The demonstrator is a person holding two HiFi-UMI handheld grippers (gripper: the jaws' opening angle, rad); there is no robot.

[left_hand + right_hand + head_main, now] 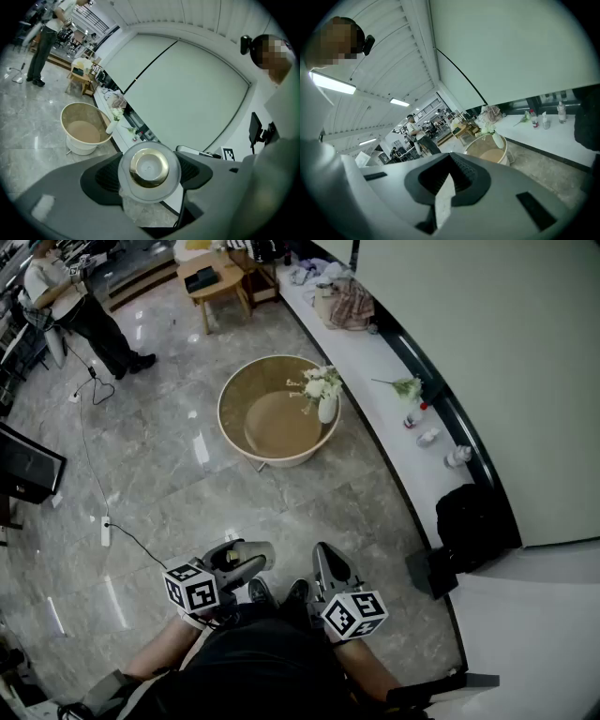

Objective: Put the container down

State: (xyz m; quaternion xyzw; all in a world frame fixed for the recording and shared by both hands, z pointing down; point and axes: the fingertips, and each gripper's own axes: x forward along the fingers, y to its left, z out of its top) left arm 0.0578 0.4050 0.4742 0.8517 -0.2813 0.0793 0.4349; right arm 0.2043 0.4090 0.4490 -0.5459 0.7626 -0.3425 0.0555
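Observation:
A round clear container (149,161) with a gold ring on its top sits between the dark pads of my left gripper (149,180), which is shut on it with the jaws standing wide. In the head view the left gripper (246,563) is held low in front of the person's body, and the pale container (257,555) shows at its tips. My right gripper (324,557) hangs beside it. In the right gripper view the right gripper (449,187) has its pads closed together, with only a thin pale sliver between them.
A round beige tub-shaped table (278,409) stands ahead on the marble floor, with a white vase of flowers (323,397) at its right rim. A long white ledge (394,423) with small bottles (428,435) runs along the wall. A black bag (473,519) lies at the right. A person (82,313) stands far left.

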